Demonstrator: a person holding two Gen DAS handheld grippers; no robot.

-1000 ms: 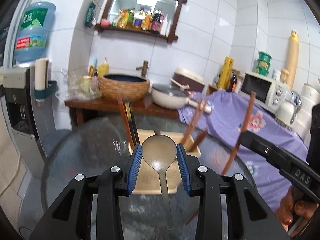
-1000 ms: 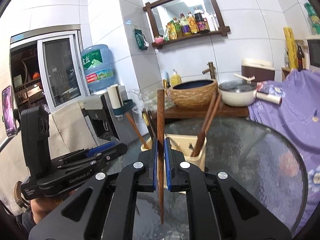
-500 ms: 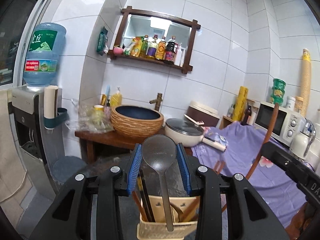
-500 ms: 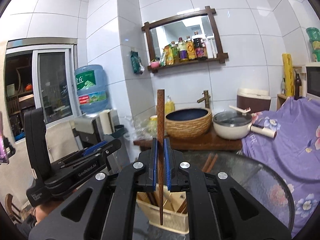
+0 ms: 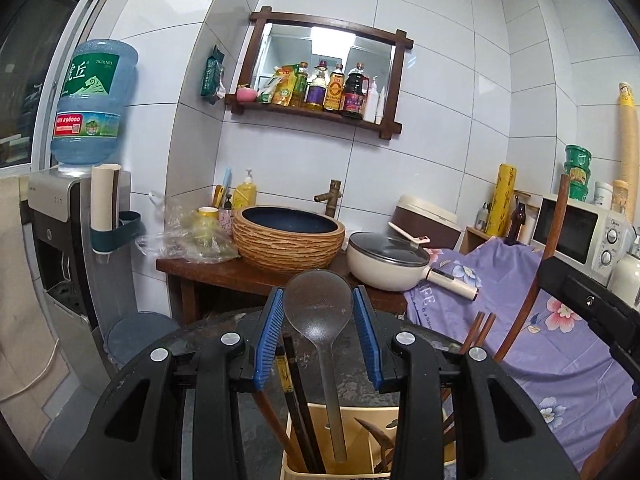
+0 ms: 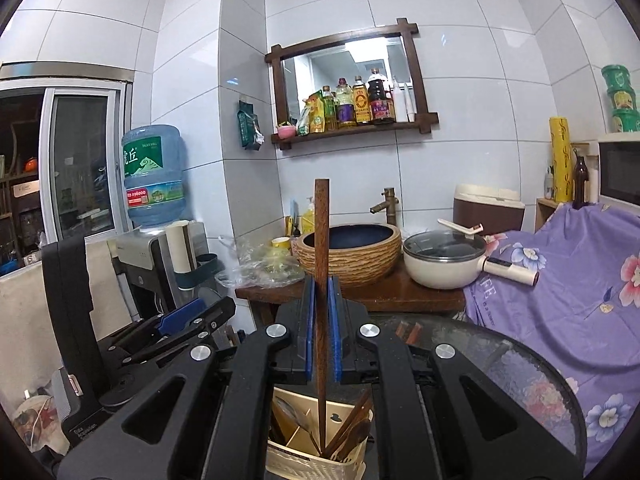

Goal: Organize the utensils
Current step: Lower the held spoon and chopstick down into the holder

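My left gripper [image 5: 319,334] is shut on a translucent grey spoon [image 5: 318,312], bowl up, its handle reaching down into the cream utensil holder [image 5: 298,470] right below. My right gripper [image 6: 321,326] is shut on an upright dark wooden chopstick [image 6: 321,240], whose lower end dips into the same holder [image 6: 288,458]. The holder holds several wooden chopsticks and a spoon. The right gripper also shows at the right edge of the left wrist view [image 5: 592,308], and the left gripper at the left of the right wrist view [image 6: 176,324].
The holder stands on a round glass table [image 6: 520,380]. Behind it, a wooden counter [image 5: 224,272] carries a woven basin [image 5: 288,240] and a lidded cream pot [image 5: 386,262]. A water dispenser [image 5: 60,240] is at left, a purple floral cloth [image 5: 560,340] and a microwave [image 5: 580,236] at right.
Both grippers have come in over the holder and tilted level, so the holder has slid to the bottom of both views. The spoon handle and chopstick tip now sit inside the holder.
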